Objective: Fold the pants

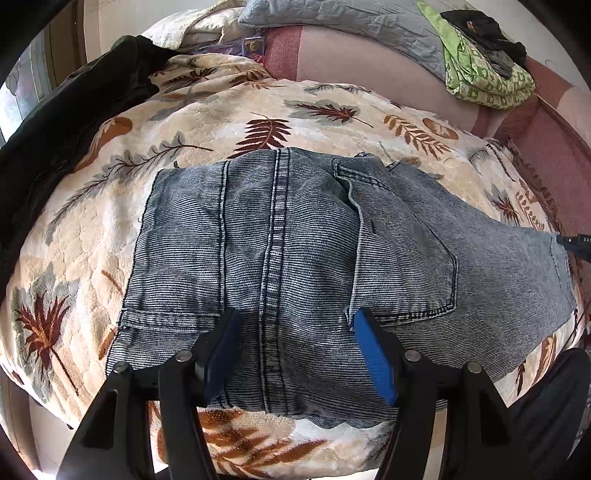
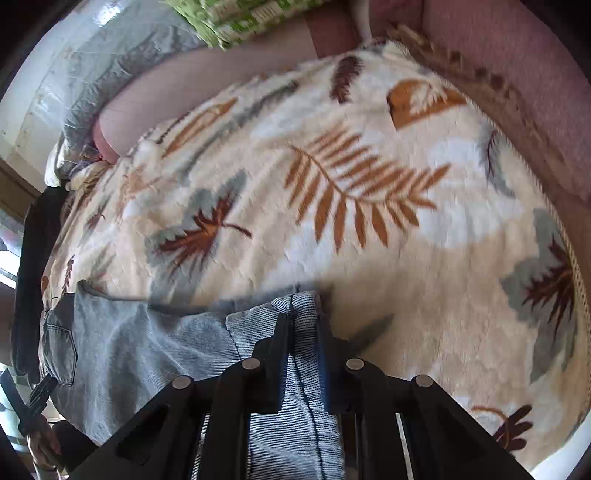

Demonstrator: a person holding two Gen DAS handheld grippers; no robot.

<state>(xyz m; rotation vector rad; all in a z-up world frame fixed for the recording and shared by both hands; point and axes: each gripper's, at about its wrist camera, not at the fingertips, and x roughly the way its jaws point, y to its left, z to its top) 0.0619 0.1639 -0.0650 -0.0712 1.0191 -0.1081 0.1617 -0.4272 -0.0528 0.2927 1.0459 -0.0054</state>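
My left gripper (image 1: 295, 350) hangs with jaws spread over the folded pants (image 1: 295, 258) on the leaf-print blanket (image 1: 258, 103). My right gripper (image 2: 303, 354) has its jaws closed, apparently pinching a pants edge; blurry view.

Leaf-print blanket (image 1: 236, 122) covers the bed, jeans (image 1: 295, 258) lying on it.

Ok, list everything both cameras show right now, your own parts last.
jeans: one, faded blue, spread on the blanket
blanket: one, cream with brown and grey leaves, covering the bed
dark garment: one, black, blanket's left edge
grey pillow: one, far end
green patterned cloth: one, far right, dark clothes on top
left tongs: open, above the jeans
right tongs: shut on a jeans seam
hand: lower left of the right view
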